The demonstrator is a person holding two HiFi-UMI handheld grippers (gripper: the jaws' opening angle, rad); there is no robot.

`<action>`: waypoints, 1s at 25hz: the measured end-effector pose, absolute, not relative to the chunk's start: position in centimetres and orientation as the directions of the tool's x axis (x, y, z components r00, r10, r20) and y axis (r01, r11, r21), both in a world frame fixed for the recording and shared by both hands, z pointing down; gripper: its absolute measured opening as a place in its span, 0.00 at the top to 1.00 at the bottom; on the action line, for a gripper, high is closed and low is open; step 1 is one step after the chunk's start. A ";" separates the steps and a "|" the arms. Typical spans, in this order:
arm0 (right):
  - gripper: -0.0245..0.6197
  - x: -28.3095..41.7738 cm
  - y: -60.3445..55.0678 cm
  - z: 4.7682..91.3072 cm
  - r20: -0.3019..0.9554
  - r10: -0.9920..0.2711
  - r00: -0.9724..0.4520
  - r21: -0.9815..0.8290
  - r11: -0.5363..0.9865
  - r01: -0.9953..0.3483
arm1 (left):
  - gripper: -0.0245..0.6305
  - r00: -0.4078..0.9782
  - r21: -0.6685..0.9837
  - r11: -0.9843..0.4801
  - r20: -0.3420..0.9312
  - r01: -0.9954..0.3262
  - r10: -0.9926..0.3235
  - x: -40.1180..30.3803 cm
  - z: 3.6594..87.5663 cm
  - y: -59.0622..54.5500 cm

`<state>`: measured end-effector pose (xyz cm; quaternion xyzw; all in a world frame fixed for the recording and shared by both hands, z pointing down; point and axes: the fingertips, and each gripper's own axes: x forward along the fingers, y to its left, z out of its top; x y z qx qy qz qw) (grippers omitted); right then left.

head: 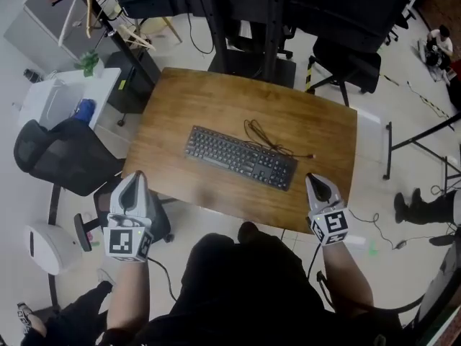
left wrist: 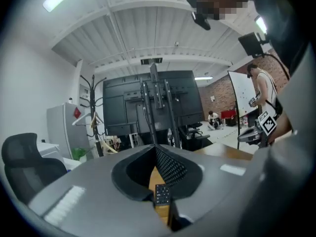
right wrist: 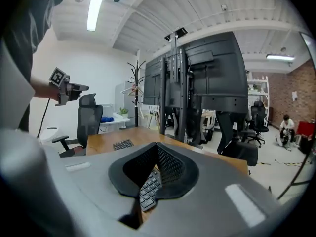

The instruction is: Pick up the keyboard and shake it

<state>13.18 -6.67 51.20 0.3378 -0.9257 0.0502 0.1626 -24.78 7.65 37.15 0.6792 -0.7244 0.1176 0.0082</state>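
A black keyboard lies at a slant in the middle of the wooden table, its thin cable coiled behind it. My left gripper hovers at the table's near left corner, shut and empty, well short of the keyboard's left end. My right gripper hangs at the near right edge, also shut and empty, just right of the keyboard's right end. Through the left gripper view's jaw gap a strip of keyboard shows; the right gripper view shows keys the same way.
A black office chair stands left of the table, beside a white side table. A black stand with screens rises behind the far edge. Another chair sits at the far right. Cables trail on the floor to the right.
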 end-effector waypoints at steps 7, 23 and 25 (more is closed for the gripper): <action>0.96 14.5 -8.7 56.1 0.462 -0.642 -0.612 -0.059 0.666 -0.743 | 0.96 0.223 -0.041 -0.272 0.464 -0.961 -0.858 -25.3 48.3 0.7; 0.77 12.5 -5.3 65.5 0.657 -0.491 -0.573 -0.386 0.433 -0.814 | 0.58 0.577 0.434 -0.401 0.724 -0.807 -0.378 -31.1 68.1 -6.5; 0.72 13.2 -5.2 66.6 0.684 -0.469 -0.558 -0.397 0.403 -0.825 | 0.57 0.569 0.440 -0.378 0.734 -0.814 -0.371 -31.2 69.2 -6.9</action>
